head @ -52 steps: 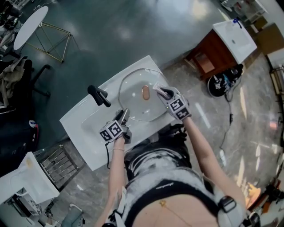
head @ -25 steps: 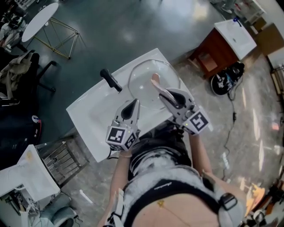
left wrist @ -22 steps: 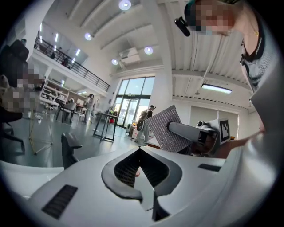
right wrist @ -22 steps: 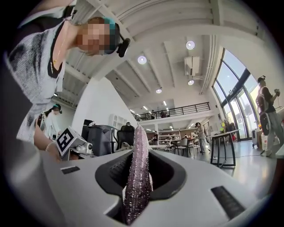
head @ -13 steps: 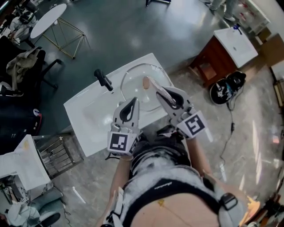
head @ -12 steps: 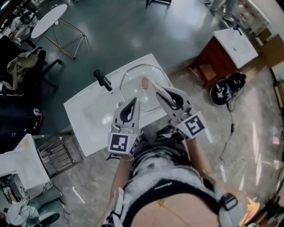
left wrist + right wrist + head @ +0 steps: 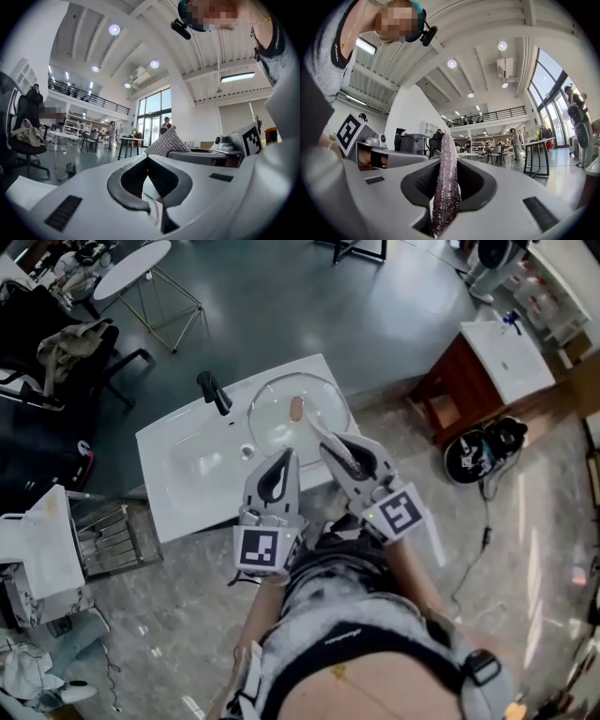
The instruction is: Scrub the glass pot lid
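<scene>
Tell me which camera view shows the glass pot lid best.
The head view. It looks down on the whole round glass pot lid with its knob, lying on the white sink. The left gripper view and the right gripper view both look level across the room and show nothing of the lid.

Bare room in the left part of the white sink [image 7: 178,474], around the drain [image 7: 247,452]. Right part taken up by the glass pot lid [image 7: 272,423], with the wooden knob [image 7: 296,409] raised at its middle. Black faucet [image 7: 214,392] upright at the far rim, just left of the lid. Above the near rim, left gripper [image 7: 288,456] and right gripper [image 7: 328,443] close side by side, with the scrub pad [image 7: 443,187] jutting from the right one's closed jaws. Open floor [image 7: 309,306] beyond the sink.
</scene>
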Tool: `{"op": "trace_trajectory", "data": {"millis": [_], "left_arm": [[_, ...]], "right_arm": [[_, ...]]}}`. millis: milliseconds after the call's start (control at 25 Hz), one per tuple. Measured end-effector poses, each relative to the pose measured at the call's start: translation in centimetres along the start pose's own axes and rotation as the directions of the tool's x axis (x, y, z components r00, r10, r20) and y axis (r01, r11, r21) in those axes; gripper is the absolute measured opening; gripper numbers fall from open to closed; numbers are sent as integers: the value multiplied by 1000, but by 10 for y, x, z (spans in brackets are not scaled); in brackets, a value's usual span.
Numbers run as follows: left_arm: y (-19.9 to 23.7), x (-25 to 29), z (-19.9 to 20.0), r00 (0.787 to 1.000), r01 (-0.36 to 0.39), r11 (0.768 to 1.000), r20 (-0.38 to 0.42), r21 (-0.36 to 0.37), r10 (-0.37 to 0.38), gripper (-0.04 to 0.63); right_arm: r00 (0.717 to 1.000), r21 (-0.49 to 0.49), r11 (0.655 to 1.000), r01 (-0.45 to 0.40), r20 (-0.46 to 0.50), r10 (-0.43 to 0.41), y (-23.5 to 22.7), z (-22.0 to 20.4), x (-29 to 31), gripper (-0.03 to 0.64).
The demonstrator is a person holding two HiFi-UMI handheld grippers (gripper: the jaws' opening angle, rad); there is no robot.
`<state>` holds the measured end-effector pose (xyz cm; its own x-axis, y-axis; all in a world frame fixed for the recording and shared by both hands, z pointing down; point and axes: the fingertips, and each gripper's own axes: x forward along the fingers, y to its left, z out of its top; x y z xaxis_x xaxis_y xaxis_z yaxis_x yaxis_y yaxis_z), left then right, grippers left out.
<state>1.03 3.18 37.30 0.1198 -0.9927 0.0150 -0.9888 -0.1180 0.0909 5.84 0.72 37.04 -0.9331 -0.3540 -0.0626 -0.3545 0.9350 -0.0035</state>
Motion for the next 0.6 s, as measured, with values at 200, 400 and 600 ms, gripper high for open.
{"op": "trace_trajectory", "data": {"millis": [200, 400, 600], "left_arm": [[-12, -8, -2, 997, -68, 998, -31, 16, 68, -9], [-26, -10, -3, 995, -86, 996, -44, 36, 88, -9], [-33, -11, -7, 994, -90, 996, -62, 26, 91, -9]], "right_arm": [[999, -3, 999, -43, -7, 43, 10, 3, -14, 80], [999, -8, 999, -45, -26, 44, 12, 3, -27, 78], [999, -15, 999, -33, -41, 32, 13, 1, -33, 78]]}}
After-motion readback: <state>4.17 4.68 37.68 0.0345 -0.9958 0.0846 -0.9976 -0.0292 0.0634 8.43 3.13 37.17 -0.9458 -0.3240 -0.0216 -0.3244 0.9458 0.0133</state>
